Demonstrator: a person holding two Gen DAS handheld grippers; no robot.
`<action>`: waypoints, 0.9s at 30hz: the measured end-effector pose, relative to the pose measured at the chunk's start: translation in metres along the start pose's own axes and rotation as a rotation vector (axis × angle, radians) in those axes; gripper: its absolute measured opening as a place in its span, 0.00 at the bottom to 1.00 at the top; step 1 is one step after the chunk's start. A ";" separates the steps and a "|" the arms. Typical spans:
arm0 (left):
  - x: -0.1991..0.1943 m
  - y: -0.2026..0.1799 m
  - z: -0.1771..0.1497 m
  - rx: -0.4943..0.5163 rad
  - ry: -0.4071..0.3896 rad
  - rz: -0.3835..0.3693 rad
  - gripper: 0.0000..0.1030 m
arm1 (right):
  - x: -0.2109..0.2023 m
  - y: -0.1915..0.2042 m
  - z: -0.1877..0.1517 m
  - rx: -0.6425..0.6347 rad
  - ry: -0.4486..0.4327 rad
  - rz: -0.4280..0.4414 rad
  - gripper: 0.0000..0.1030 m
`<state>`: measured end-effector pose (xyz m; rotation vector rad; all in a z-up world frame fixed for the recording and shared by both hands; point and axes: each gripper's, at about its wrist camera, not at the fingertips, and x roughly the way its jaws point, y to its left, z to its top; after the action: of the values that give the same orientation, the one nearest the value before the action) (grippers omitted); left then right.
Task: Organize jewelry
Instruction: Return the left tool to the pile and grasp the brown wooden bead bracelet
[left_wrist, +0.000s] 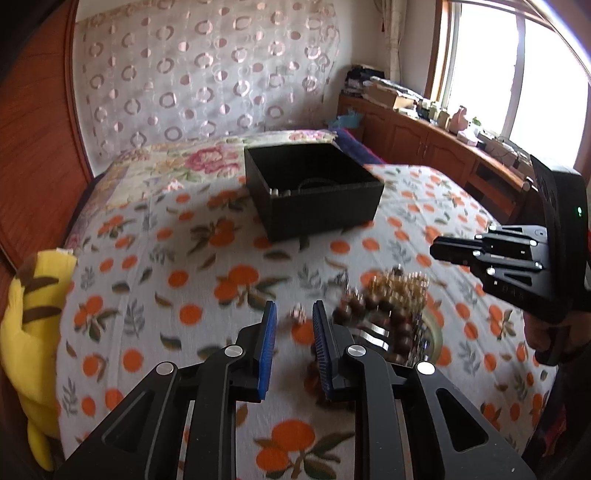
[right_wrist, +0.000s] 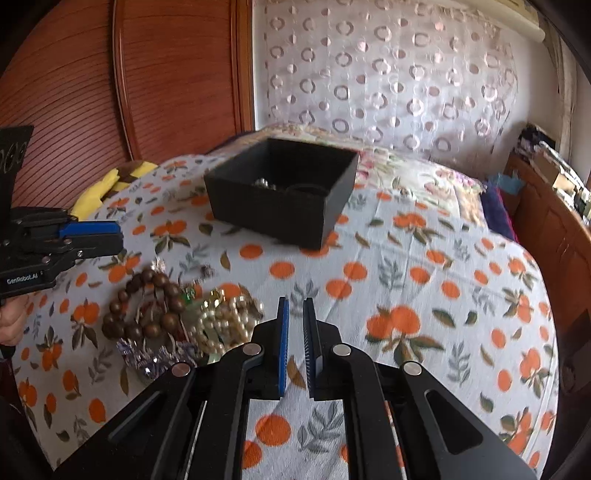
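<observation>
Orange-patterned bedspread (right_wrist: 424, 266) carries a tangled jewelry pile (right_wrist: 173, 321) near a black box (right_wrist: 280, 199). Left hand-held gripper (left_wrist: 294, 314) hovers slightly parted, empty; right hand-held gripper (right_wrist: 295, 310), nearly clenched, grasps nothing.

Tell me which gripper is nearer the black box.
Neither clearly. The left gripper and right gripper both hover near the jewelry pile, well short of the black box.

Home bedroom: bed (left_wrist: 155, 258), curtain (left_wrist: 192, 74).
</observation>
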<state>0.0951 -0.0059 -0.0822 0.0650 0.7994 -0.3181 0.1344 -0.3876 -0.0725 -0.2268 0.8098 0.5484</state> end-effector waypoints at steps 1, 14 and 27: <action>0.001 0.001 -0.004 -0.002 0.008 0.001 0.19 | 0.001 0.001 -0.002 -0.004 0.008 0.002 0.10; 0.010 0.002 -0.026 -0.011 0.039 -0.015 0.27 | 0.016 0.023 -0.006 -0.077 0.064 0.062 0.19; 0.013 -0.003 -0.020 0.000 0.043 -0.032 0.29 | 0.028 0.022 0.000 -0.083 0.085 0.050 0.28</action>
<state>0.0885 -0.0083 -0.1054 0.0588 0.8439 -0.3479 0.1384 -0.3590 -0.0926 -0.3086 0.8783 0.6238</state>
